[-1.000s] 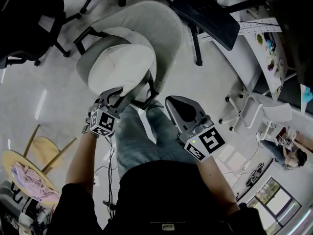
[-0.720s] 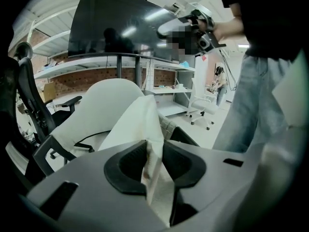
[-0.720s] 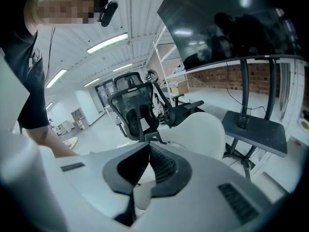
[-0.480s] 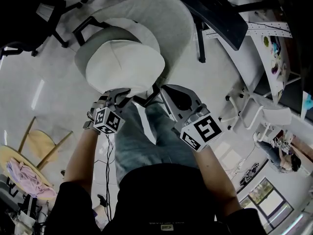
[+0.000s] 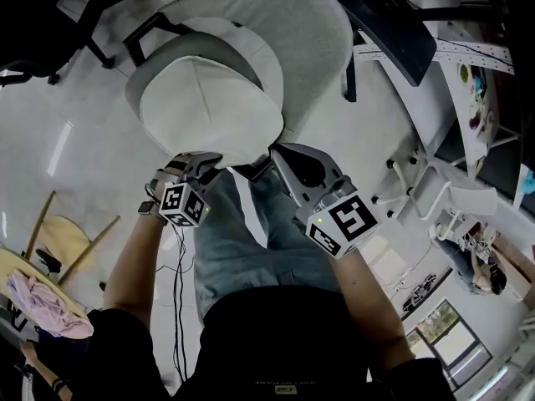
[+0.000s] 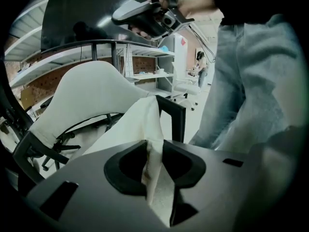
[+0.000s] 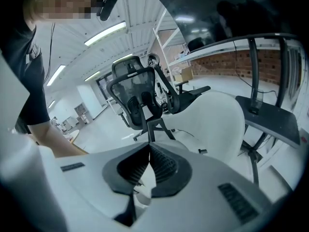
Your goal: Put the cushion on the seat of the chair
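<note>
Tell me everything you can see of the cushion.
The cushion is white, rounded, soft-looking fabric with a crease down its middle. It lies roughly flat over the seat of the grey chair, covering most of it. The left tool pinches its near edge, fabric bunched between the jaws. Whether it rests fully down is unclear.

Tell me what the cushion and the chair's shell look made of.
The cushion: white cloth, matte, probably over soft filling; it creases where pinched. The chair shell: pale grey, smooth and matte, likely moulded plastic, possibly upholstered.
</note>
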`<state>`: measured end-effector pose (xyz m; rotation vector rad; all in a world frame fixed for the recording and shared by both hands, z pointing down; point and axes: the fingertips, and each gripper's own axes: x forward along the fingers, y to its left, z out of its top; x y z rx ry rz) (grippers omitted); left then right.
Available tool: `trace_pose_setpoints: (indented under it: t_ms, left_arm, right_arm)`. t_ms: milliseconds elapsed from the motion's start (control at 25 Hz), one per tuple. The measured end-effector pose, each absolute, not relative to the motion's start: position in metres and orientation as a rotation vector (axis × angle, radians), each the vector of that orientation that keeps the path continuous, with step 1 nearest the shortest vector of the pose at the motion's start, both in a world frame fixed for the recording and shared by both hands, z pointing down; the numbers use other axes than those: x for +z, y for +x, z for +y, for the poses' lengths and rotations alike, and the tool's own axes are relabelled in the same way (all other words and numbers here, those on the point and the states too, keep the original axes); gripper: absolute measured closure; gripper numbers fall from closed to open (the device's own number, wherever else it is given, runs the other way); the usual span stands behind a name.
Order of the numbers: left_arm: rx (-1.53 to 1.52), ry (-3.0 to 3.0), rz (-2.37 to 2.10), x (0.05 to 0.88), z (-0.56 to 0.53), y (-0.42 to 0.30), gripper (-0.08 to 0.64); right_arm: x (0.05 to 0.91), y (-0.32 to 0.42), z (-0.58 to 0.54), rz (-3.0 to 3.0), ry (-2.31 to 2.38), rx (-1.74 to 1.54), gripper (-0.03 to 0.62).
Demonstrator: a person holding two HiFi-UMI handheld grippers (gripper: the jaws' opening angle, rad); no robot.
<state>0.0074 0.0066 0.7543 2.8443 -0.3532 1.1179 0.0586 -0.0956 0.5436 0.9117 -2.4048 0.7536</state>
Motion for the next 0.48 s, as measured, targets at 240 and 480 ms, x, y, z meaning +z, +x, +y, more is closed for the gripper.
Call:
trace_pose_setpoints:
  t_ms: [240, 480]
  left_arm:
    - [1.173, 2.864, -0.295, 0.776, -0.001, -0.006, 0.460]
    - [1.191, 2.875, -0.284, 0.793, -0.021, -0.022, 0.460]
  right_arm:
    - [0.555, 0.046, -0.098, -2.388, 0.916, 0.774, 0.581]
    - [0.566, 0.034, -0.096, -2.368, 0.922, 0.788, 0.581]
